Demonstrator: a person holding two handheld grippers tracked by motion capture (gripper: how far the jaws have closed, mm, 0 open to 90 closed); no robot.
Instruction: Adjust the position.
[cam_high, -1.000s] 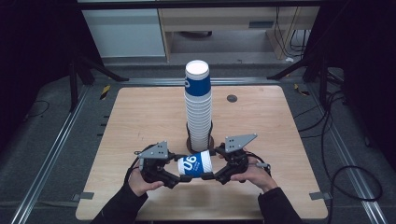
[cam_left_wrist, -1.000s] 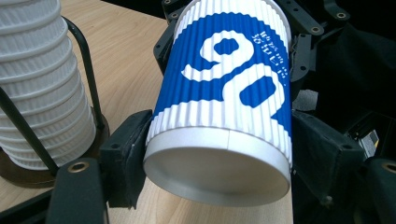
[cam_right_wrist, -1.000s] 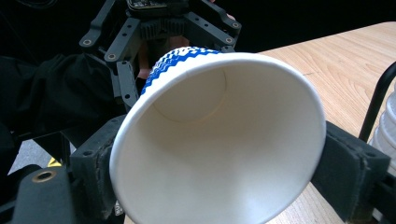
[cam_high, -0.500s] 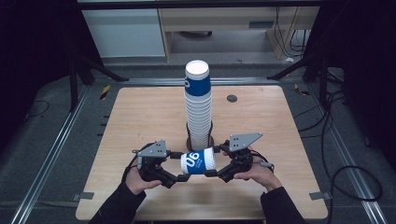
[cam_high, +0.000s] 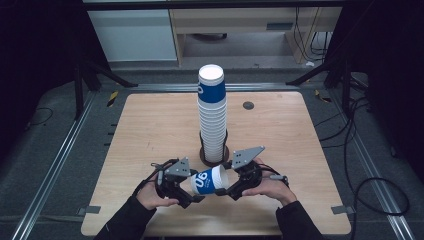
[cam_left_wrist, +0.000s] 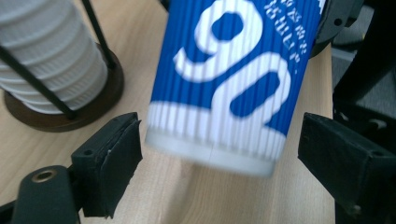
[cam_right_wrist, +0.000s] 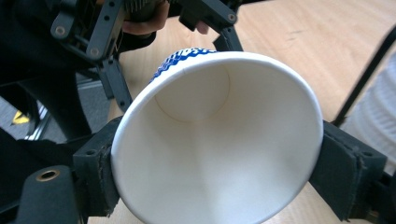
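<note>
One blue paper cup (cam_high: 209, 180) is lying sideways in the air between both grippers, low over the tabletop (cam_high: 150, 130), just in front of the tall cup stack (cam_high: 212, 117) in its holder. The right gripper (cam_high: 226, 190) is clamped on the cup's rim end. The left gripper (cam_high: 192, 192) has just been opening, so its pads now stand clear of the cup's base with the cup still between them. Handover looks basically done to me. What's left, I'd guess, is getting it onto the stack.

White "90" on blue cup (cam_left_wrist: 233, 79)
</note>
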